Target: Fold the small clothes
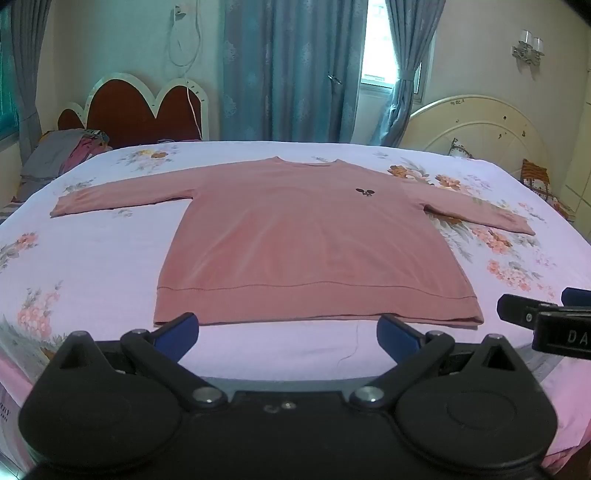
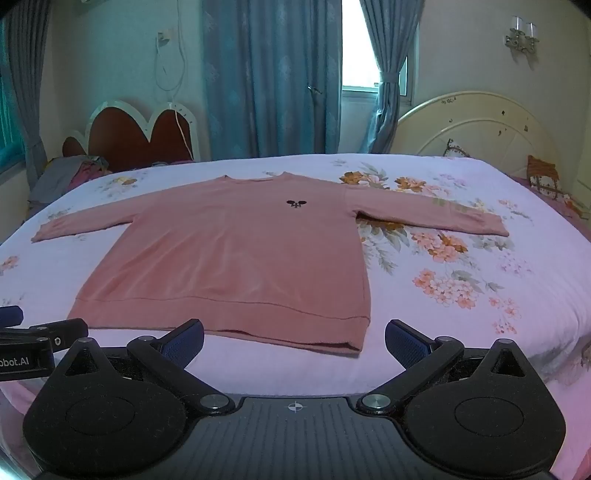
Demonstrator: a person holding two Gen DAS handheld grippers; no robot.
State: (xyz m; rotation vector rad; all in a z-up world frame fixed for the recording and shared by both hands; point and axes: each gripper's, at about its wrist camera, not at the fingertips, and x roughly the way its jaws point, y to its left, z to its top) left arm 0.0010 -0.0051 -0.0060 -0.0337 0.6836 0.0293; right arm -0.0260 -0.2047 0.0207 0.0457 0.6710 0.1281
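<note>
Tools [image 1: 288, 334] [image 2: 294, 341] wide apart, empty.

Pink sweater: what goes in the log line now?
pink sweater flat, unfolded | left gripper open, empty | right gripper open, empty | bed

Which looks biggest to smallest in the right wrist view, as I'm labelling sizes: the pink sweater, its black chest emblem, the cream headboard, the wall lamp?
1. pink sweater
2. cream headboard, though farther away
3. wall lamp
4. black chest emblem
</note>
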